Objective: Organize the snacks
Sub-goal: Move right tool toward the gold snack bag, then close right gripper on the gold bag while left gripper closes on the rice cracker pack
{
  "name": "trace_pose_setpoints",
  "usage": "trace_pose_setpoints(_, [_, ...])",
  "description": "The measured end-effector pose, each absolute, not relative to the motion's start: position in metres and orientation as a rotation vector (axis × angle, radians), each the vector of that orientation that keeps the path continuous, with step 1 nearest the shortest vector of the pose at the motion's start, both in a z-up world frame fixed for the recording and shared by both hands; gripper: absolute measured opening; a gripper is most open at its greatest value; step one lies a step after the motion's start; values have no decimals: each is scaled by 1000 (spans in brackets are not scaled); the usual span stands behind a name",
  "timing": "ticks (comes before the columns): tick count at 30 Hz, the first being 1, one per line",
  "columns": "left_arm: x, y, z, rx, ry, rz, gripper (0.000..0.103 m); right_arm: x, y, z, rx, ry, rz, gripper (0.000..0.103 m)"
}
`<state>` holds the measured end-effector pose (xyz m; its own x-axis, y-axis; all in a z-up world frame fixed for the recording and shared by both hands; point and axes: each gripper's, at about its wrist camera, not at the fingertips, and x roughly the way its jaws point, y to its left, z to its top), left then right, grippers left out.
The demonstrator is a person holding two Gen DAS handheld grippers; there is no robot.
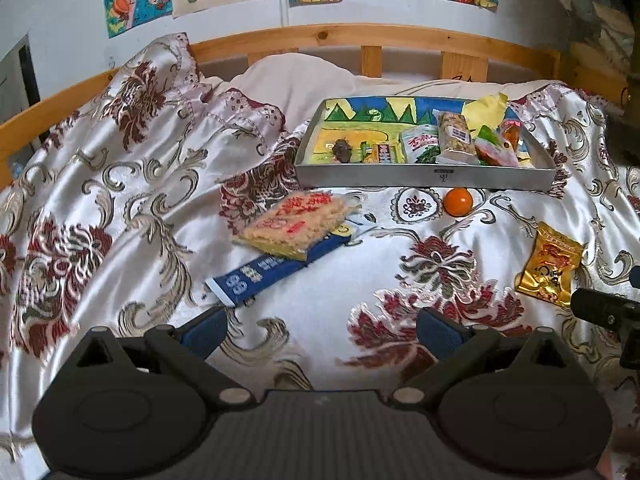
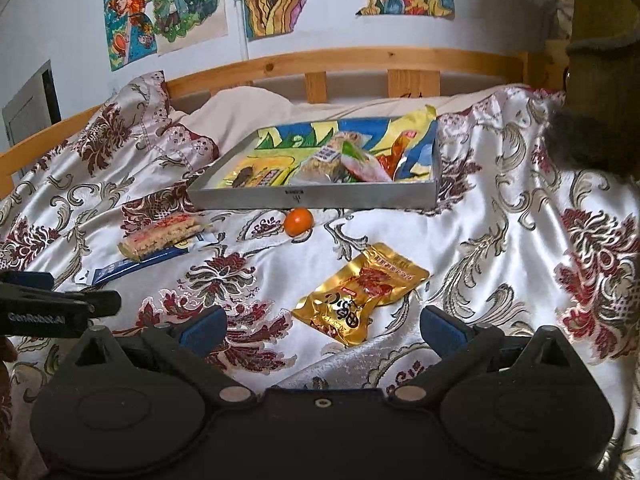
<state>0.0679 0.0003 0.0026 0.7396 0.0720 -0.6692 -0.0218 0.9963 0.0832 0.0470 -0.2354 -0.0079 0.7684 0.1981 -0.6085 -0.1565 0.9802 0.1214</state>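
A grey tray (image 1: 424, 175) with a painted bottom stands on the bed and holds several snack packets at its right end; it also shows in the right wrist view (image 2: 312, 195). In front of it lie a rice cracker pack (image 1: 298, 222) on a blue packet (image 1: 272, 270), a small orange (image 1: 458, 201) and a gold snack bag (image 1: 548, 264). My left gripper (image 1: 322, 330) is open and empty, just short of the blue packet. My right gripper (image 2: 323, 328) is open and empty, with the gold bag (image 2: 360, 290) just ahead between its fingers. The orange (image 2: 298, 221) lies beyond.
A satin bedspread (image 1: 120, 200) with red flowers covers the bed in folds. A wooden headboard rail (image 1: 360, 38) runs behind the tray, with posters on the wall above. The left gripper shows at the left edge of the right wrist view (image 2: 52, 310).
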Motion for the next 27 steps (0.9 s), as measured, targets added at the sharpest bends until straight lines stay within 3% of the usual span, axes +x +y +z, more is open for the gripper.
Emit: trace_pose_setpoints(27, [161, 35, -7, 157, 700, -33, 103, 107, -237, -48, 148, 755, 167, 102])
